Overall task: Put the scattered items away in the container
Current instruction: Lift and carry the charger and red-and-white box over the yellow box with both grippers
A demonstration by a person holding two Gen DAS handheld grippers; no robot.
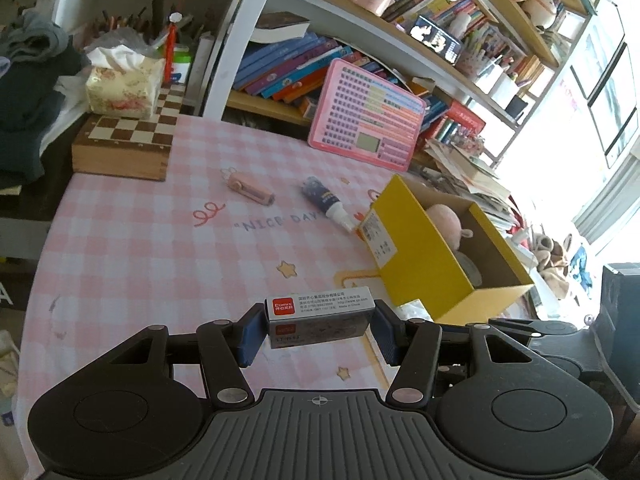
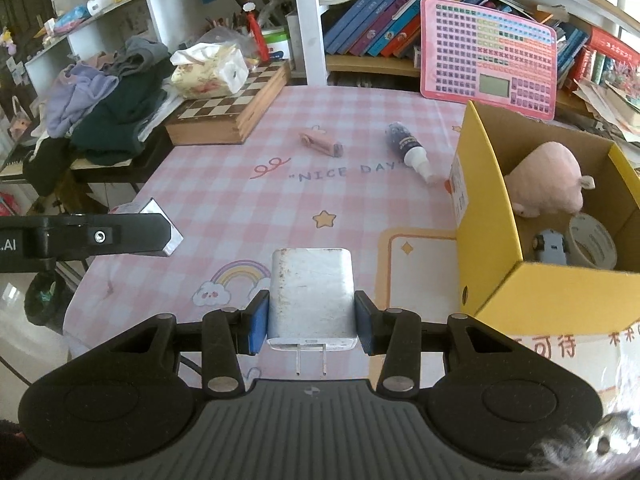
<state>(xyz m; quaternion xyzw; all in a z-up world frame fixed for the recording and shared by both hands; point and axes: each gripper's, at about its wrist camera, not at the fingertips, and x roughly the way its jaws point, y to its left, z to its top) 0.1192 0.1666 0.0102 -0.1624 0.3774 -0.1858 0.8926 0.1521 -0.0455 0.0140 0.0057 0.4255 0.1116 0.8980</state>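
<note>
Jaws: left gripper [image 1: 318, 326] clamps a staple box [image 1: 320, 320]; right gripper [image 2: 311, 322] clamps a charger [image 2: 311, 296]; carry both clear over the yellow box [image 2: 560, 300] wall at the desk's right edge before releasing.

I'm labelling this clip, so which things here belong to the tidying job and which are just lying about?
Job: staple box in left gripper, charger in right gripper, pink gadget, glue bottle, yellow box.
Lying about: chessboard, tissues, pink keypad tablet, clothes.
</note>
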